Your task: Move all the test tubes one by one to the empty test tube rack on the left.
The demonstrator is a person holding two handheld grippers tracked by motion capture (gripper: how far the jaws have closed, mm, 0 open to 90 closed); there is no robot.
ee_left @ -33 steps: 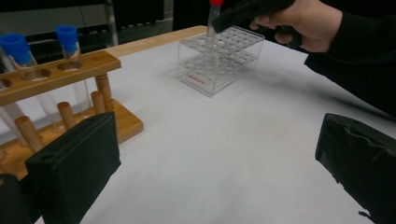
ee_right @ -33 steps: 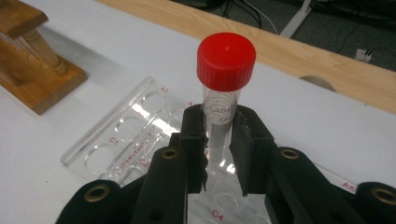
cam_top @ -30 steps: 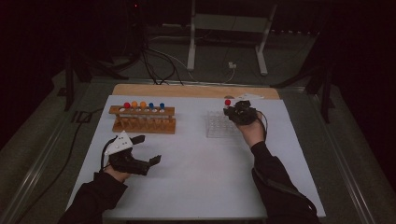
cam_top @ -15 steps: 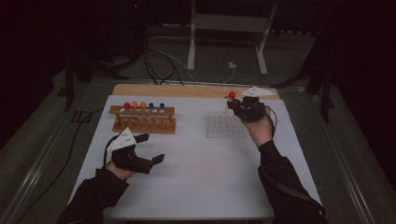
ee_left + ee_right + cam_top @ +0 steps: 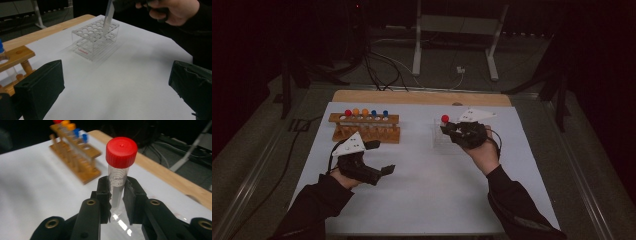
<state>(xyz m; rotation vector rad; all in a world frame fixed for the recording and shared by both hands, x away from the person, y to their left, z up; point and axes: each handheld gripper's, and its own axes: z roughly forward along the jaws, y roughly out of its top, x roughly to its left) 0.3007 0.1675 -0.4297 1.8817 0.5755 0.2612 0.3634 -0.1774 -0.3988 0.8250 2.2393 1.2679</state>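
The red-capped tube (image 5: 117,173) sits upright in the right gripper (image 5: 117,195), jaws clamped on its clear body just below the cap. Its lower end is hidden behind the jaws in the right gripper view, and its cap is cut off at the top of the left gripper view, where the tip looks to be at or just into a hole of the clear rack (image 5: 96,37), though I can't tell for sure. The tube is clear plastic with faint printed markings and a ribbed red screw cap, standing over the right side of the clear rack in the high view. The right hand (image 5: 484,150) comes in from the near side of the clear rack, wrist bent, gripper pointing away from the person. Left of the clear rack stands the wooden rack (image 5: 366,127), carrying tubes with red, orange and blue caps, blurred in the right gripper view. The left gripper (image 5: 379,157) hangs over the white surface (image 5: 432,195), near the wooden rack and well apart from the clear rack, jaws spread wide and holding nothing.
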